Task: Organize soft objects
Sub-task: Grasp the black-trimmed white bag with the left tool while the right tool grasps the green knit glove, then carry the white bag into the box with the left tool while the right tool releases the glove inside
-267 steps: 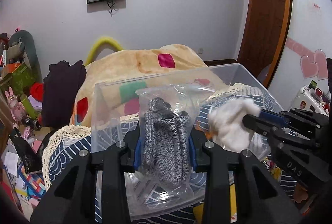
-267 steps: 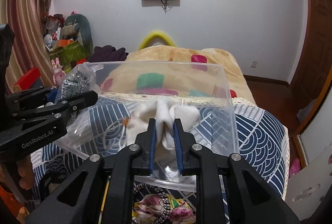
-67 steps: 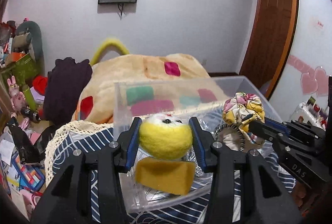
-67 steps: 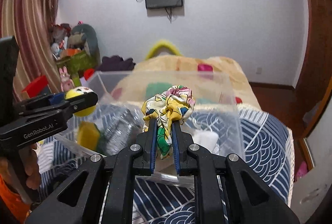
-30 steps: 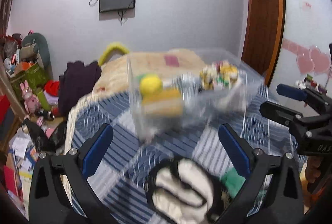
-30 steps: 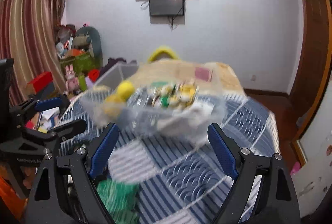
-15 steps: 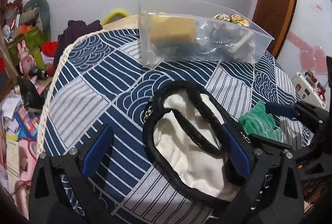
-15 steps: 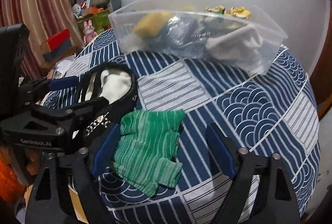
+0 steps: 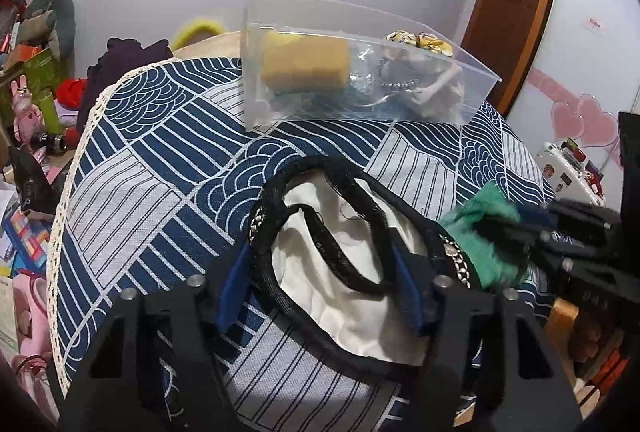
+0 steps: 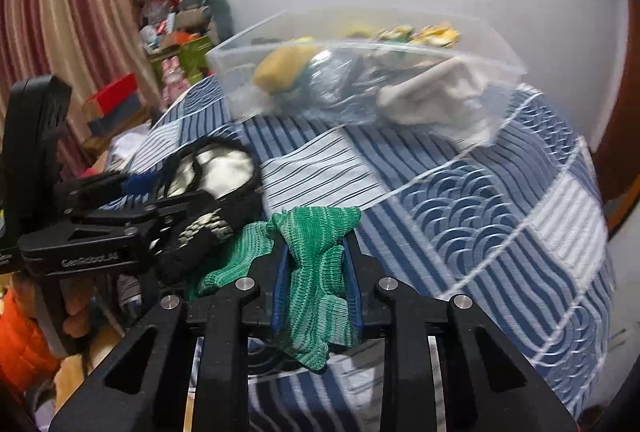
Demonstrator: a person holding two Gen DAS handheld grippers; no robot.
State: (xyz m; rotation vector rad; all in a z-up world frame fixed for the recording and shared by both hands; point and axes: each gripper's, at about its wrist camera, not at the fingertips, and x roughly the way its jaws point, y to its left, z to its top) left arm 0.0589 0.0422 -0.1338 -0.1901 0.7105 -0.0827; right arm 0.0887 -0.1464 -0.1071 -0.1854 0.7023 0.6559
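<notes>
A black-rimmed bag with white lining point(image 9: 340, 272) lies on the blue patterned bed cover point(image 9: 160, 172). My left gripper point(image 9: 320, 280) has its jaws partly closed around the bag's near rim and handle. It also shows in the right wrist view point(image 10: 160, 200), beside the bag point(image 10: 224, 168). My right gripper point(image 10: 316, 272) is shut on a green knit cloth point(image 10: 316, 264) and lifts it slightly; the cloth shows in the left wrist view point(image 9: 484, 232). A clear plastic bin point(image 9: 476, 72) at the far side holds a yellow sponge point(image 9: 304, 64), a floral scrunchie point(image 9: 420, 42) and white fabric point(image 10: 440, 96).
The bed edge with lace trim point(image 9: 64, 200) drops off at the left to a cluttered floor with toys point(image 9: 24, 112). A wooden door point(image 9: 512, 0) stands at the back right. A curtain point(image 10: 72, 16) hangs at the left in the right wrist view.
Both grippers were open half a second ago. The left has closed in on the bag's rim and the right has shut on the green cloth and raised it.
</notes>
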